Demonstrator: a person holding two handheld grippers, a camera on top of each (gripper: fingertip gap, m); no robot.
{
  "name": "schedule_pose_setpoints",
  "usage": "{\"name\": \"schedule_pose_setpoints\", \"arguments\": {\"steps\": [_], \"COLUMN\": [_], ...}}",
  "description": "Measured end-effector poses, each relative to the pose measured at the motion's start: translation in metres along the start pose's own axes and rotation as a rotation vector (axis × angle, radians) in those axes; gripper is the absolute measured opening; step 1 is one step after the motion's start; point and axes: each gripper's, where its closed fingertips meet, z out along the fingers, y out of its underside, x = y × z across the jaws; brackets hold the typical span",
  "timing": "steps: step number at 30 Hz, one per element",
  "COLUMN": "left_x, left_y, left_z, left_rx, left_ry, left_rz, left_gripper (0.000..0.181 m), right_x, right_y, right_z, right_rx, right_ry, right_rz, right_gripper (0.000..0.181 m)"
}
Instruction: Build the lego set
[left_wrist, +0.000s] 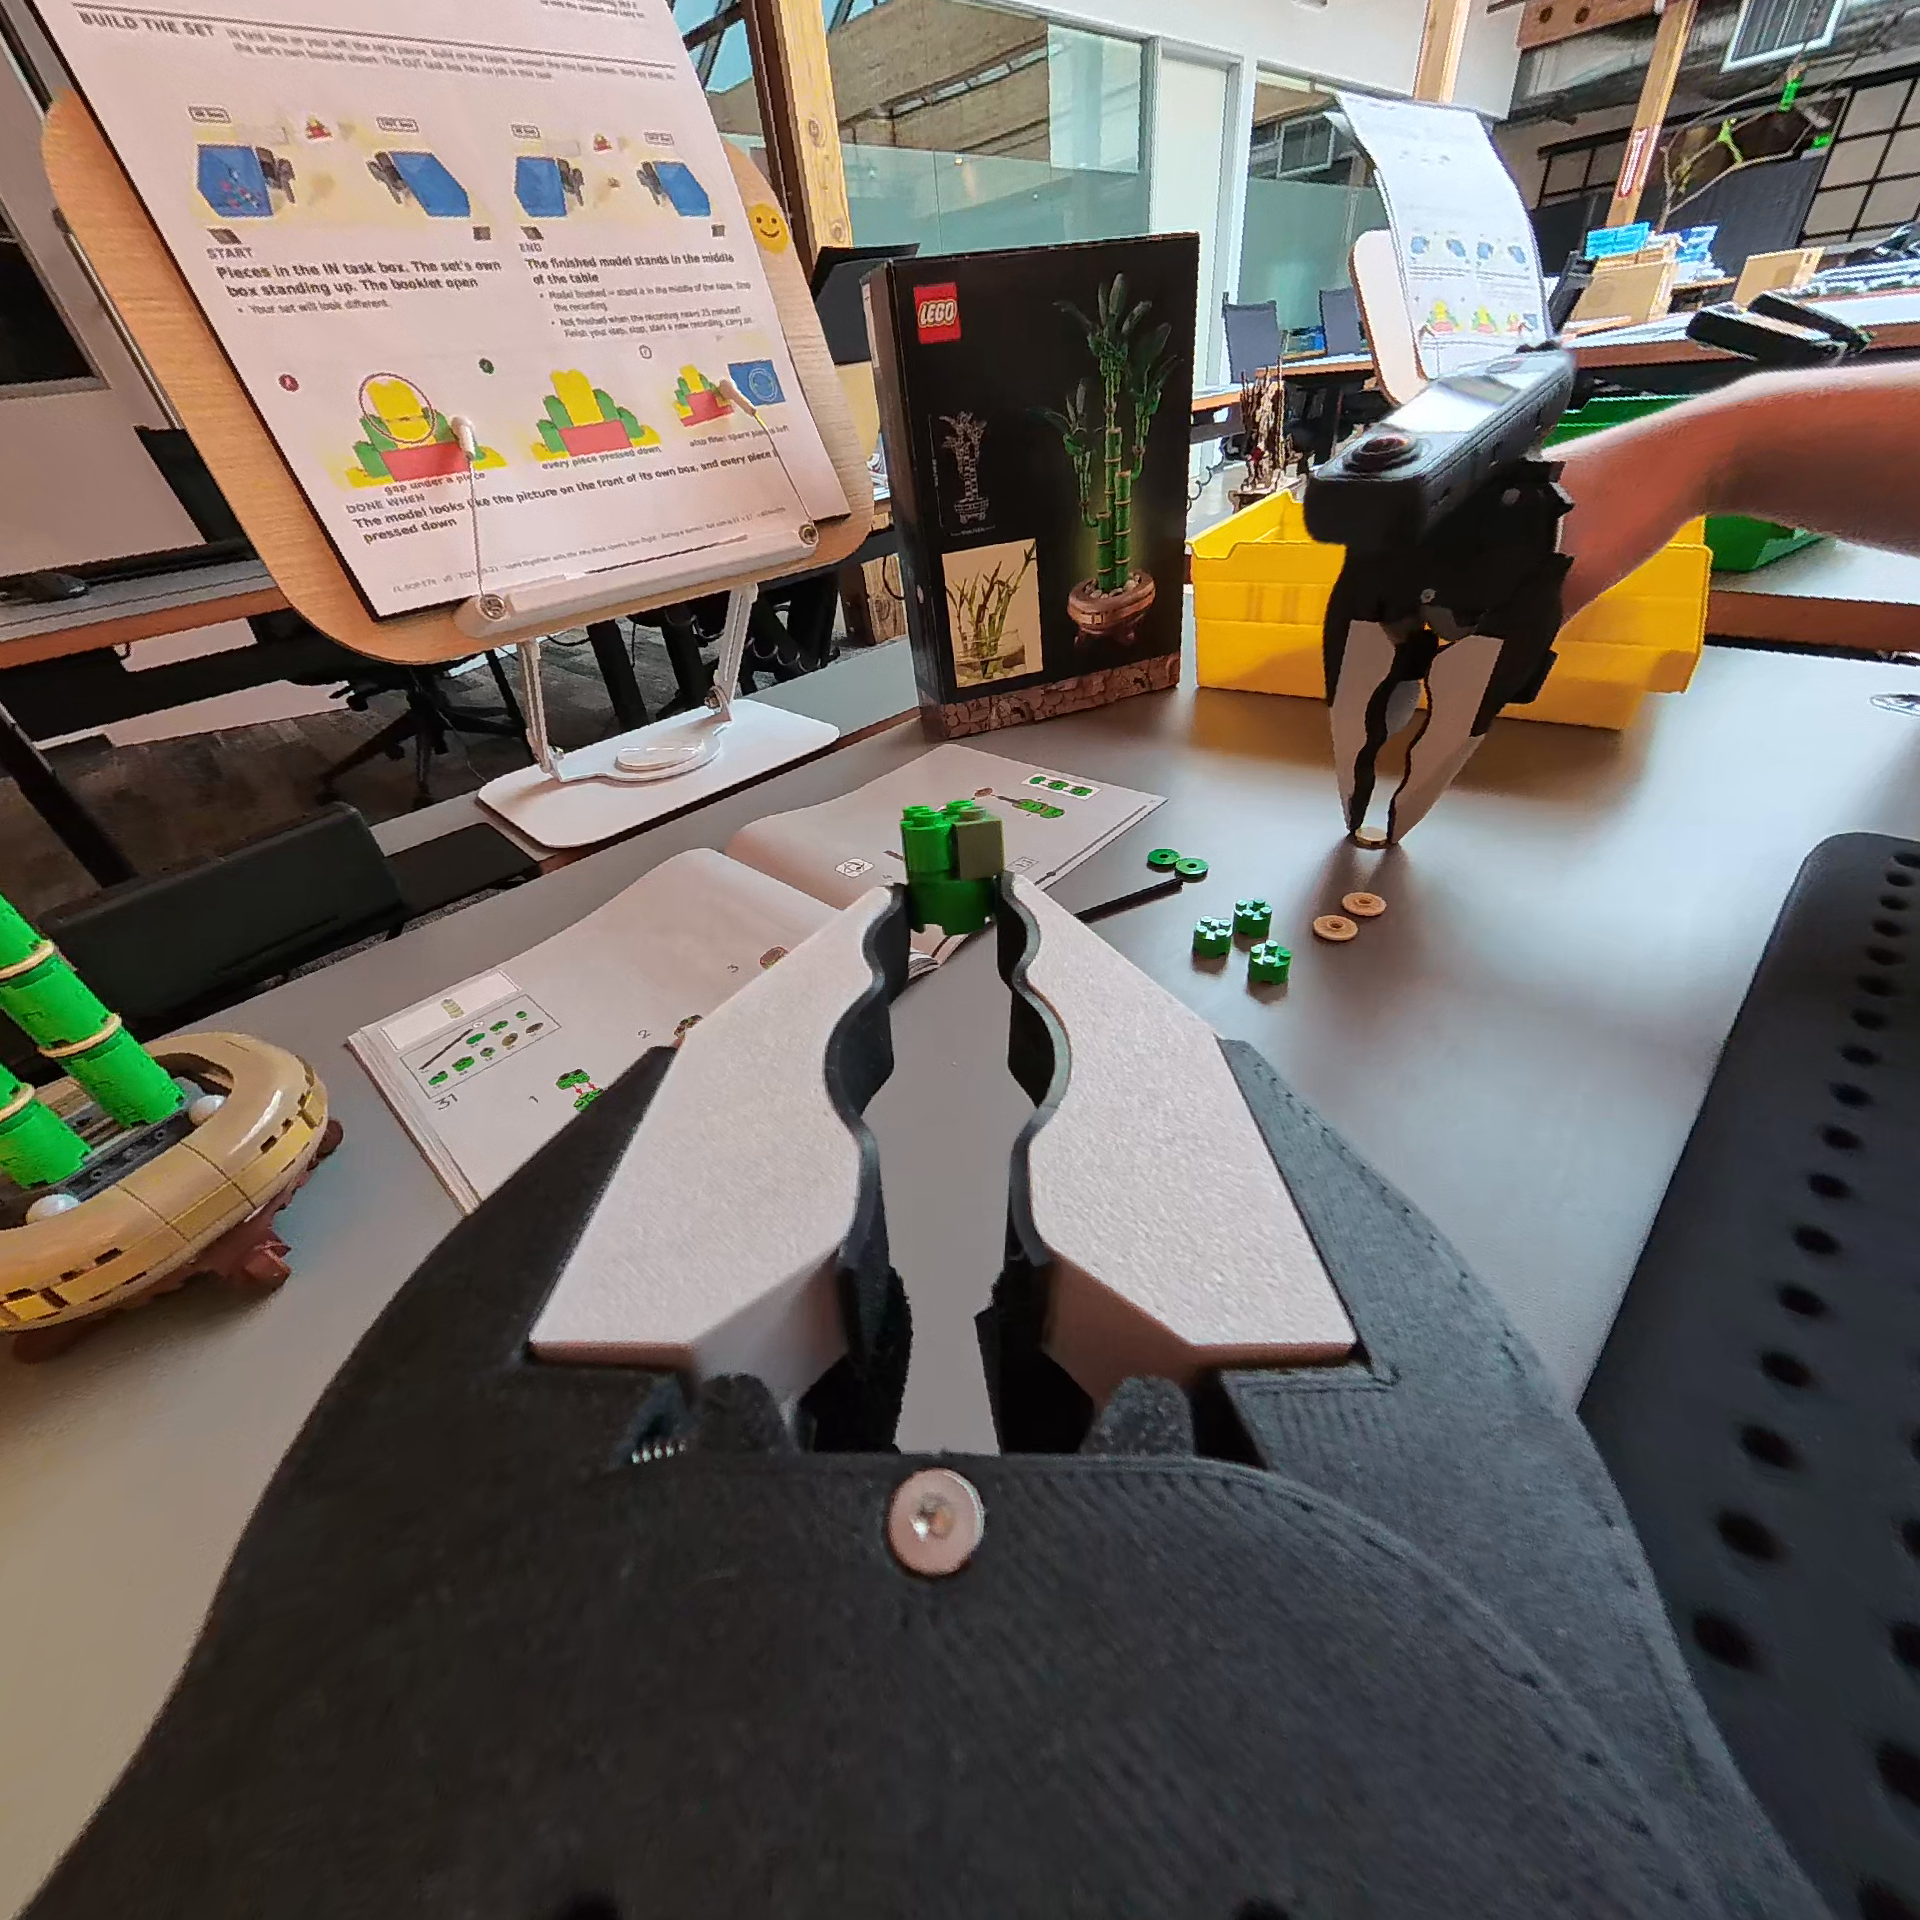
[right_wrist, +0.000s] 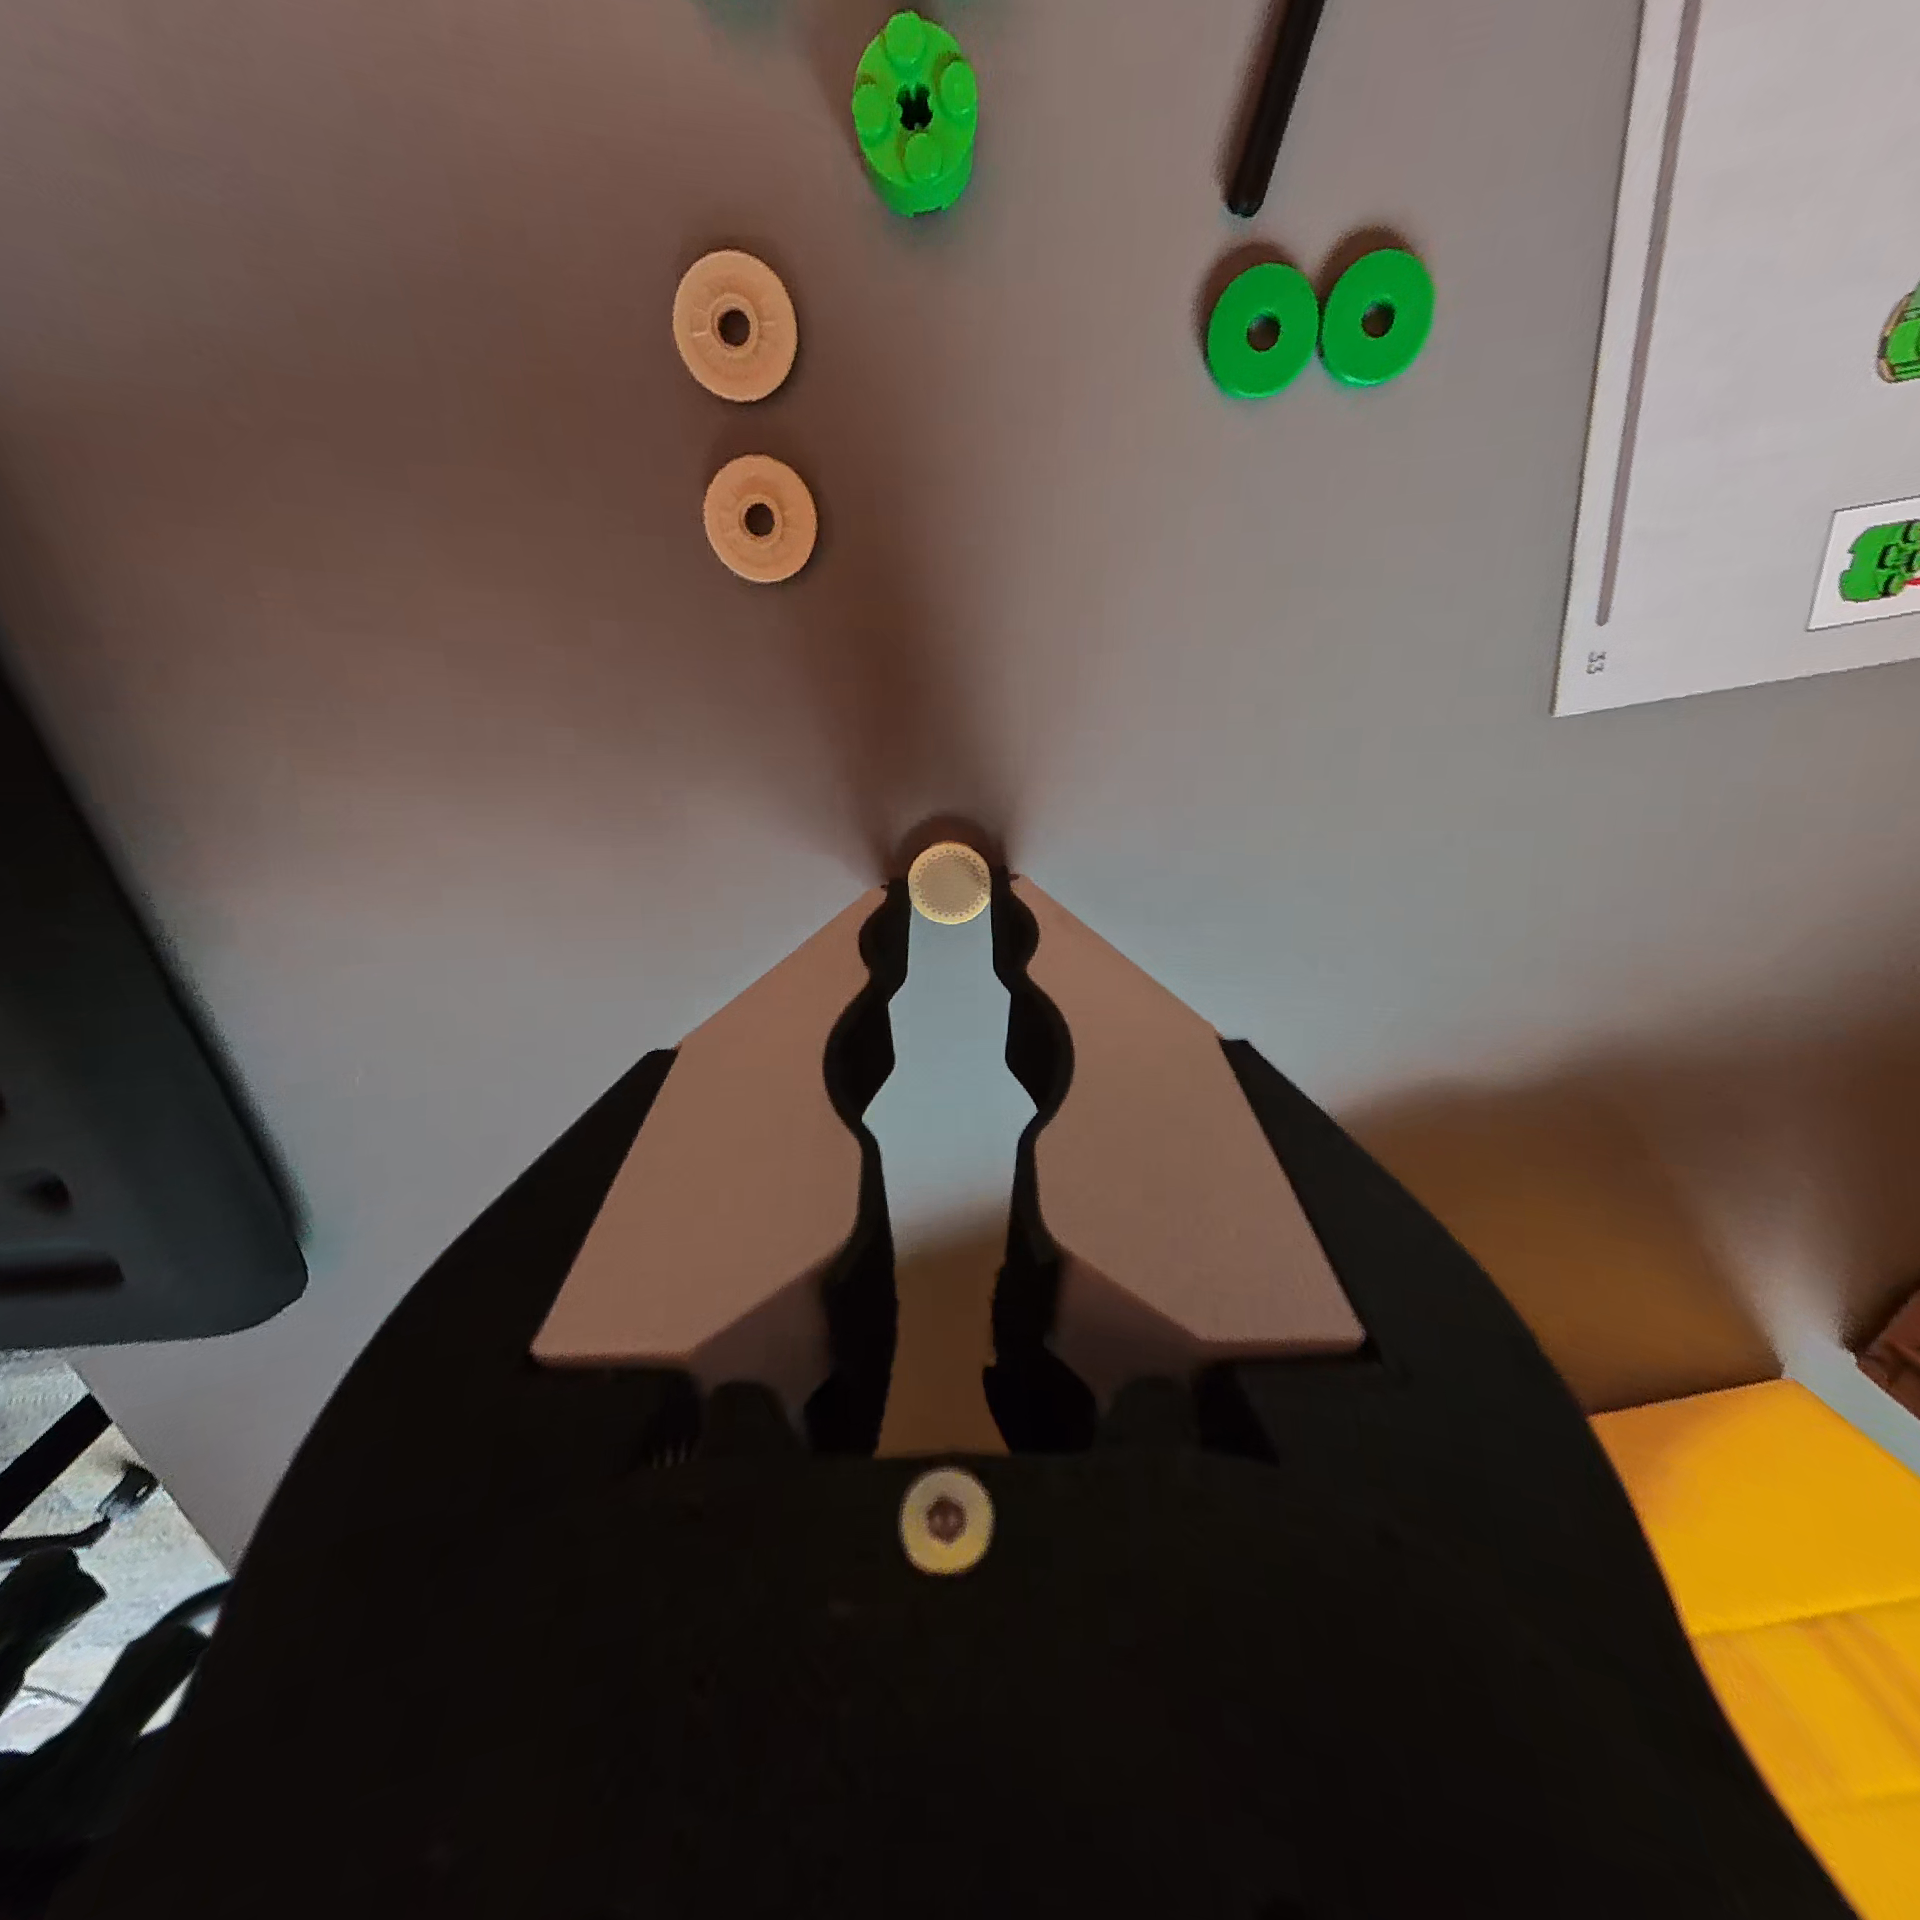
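Your right gripper is pinching the tan round tile at the table, far right of your left gripper, which is gripping the green stack.

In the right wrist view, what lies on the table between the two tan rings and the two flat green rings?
Nothing: in the right wrist view the grey table is bare between the tan rings and the flat green rings. The green round brick sits farther up.

Black gripper bodies, pale wavy-edged jaws, silver screw
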Motion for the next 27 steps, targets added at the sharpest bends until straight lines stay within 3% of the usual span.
{"name": "schedule_pose_setpoints", "arguments": {"steps": [1,7,16,20,27], "left_x": [0.001,0.013,0.038,0.045,0.053], "left_y": [0.000,0.010,0.017,0.019,0.016], "left_z": [0.000,0.007,0.013,0.015,0.014], "left_rx": [-0.001,-0.055,-0.090,-0.098,-0.088], "left_ry": [0.005,0.082,0.182,0.208,0.242], "left_rz": [-0.002,-0.020,0.009,0.027,0.036], "left_gripper": [0.014,0.015,0.015,0.015,0.015], "right_x": [0.000,-0.006,-0.052,-0.069,-0.085], "right_y": [0.000,-0.039,-0.171,-0.210,-0.245], "right_z": [-0.001,-0.032,-0.095,-0.102,-0.109], "right_rx": [0.007,0.168,0.539,0.589,0.582], "right_ry": [0.007,0.075,0.016,-0.028,-0.039], "right_rz": [0.007,0.008,-0.067,-0.092,-0.146], "right_gripper": [0.015,0.015,0.015,0.015,0.015]}}
